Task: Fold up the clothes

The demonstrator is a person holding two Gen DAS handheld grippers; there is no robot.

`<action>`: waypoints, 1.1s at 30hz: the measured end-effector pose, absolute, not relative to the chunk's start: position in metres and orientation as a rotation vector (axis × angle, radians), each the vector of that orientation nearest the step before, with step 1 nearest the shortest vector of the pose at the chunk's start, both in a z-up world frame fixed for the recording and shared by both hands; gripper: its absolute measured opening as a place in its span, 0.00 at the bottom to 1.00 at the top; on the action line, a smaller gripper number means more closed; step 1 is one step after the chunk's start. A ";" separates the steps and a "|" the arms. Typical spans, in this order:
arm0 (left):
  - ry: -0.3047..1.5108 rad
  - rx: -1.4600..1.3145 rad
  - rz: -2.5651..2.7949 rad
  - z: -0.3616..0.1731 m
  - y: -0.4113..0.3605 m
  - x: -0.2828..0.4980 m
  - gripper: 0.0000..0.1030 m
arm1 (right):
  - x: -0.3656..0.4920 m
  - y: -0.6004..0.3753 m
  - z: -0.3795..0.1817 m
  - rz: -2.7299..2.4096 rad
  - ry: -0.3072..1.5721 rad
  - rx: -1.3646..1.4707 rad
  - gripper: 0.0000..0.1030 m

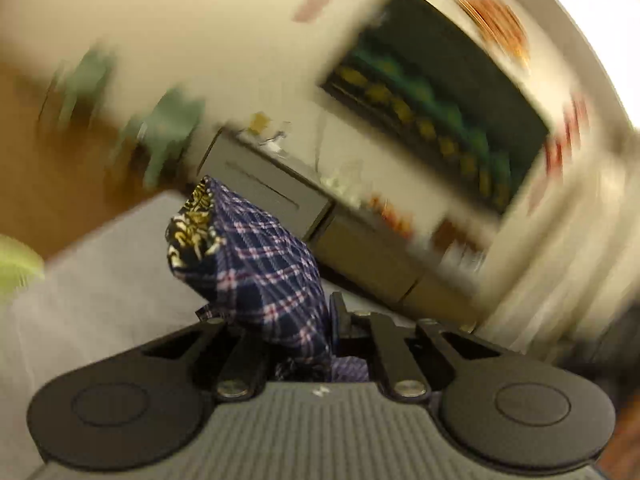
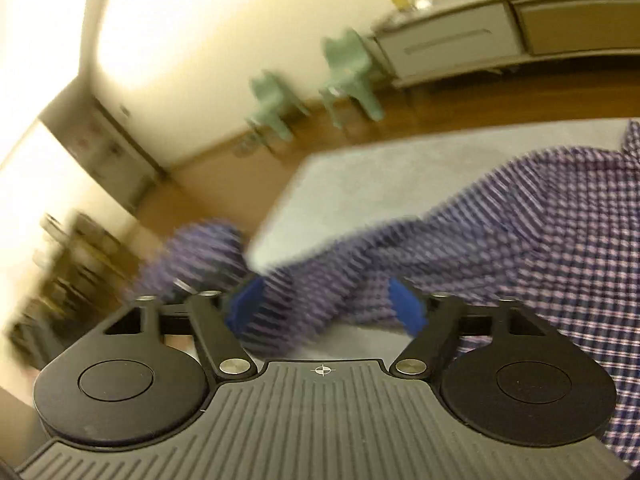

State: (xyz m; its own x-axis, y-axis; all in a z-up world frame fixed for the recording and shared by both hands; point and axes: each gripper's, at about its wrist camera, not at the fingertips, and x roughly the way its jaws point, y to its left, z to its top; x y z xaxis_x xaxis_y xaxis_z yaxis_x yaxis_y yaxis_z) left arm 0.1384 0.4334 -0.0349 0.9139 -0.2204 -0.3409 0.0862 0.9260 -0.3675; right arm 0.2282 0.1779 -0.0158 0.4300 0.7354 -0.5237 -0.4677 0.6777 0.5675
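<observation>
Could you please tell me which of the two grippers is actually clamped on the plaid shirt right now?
The left gripper: its jaws are shut on a bunch of the plaid shirt. The right gripper stands open, blue pads apart.

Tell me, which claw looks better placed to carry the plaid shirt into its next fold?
Probably the left claw: it is shut on a bunch of the plaid shirt. The right claw stands open, with the cloth loose between its blue pads.

Black linkage arms, silver screws, ribbed grey housing, blue fingers point(image 2: 408, 308).
</observation>
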 end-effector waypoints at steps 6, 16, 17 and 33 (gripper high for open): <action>0.382 0.251 -0.109 -0.050 0.309 0.113 0.07 | 0.205 0.203 0.025 0.920 0.863 0.250 0.98; 0.287 0.692 -0.062 -0.080 0.225 0.068 0.09 | 0.208 0.213 0.009 0.766 1.020 0.061 0.42; 0.288 0.695 -0.056 -0.079 0.224 0.066 0.11 | 0.210 0.206 0.006 0.757 1.014 0.070 0.28; 0.607 0.386 -0.253 -0.045 0.258 -0.013 0.70 | 0.191 -0.028 0.116 0.459 0.558 0.324 0.04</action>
State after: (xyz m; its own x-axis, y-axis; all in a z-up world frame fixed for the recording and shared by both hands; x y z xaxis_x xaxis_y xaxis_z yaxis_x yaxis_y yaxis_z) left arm -0.0129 0.2584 -0.0448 0.7944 -0.1176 -0.5959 0.3404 0.8988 0.2763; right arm 0.1912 -0.0282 0.1161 0.7523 0.4983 -0.4309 -0.3269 0.8502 0.4126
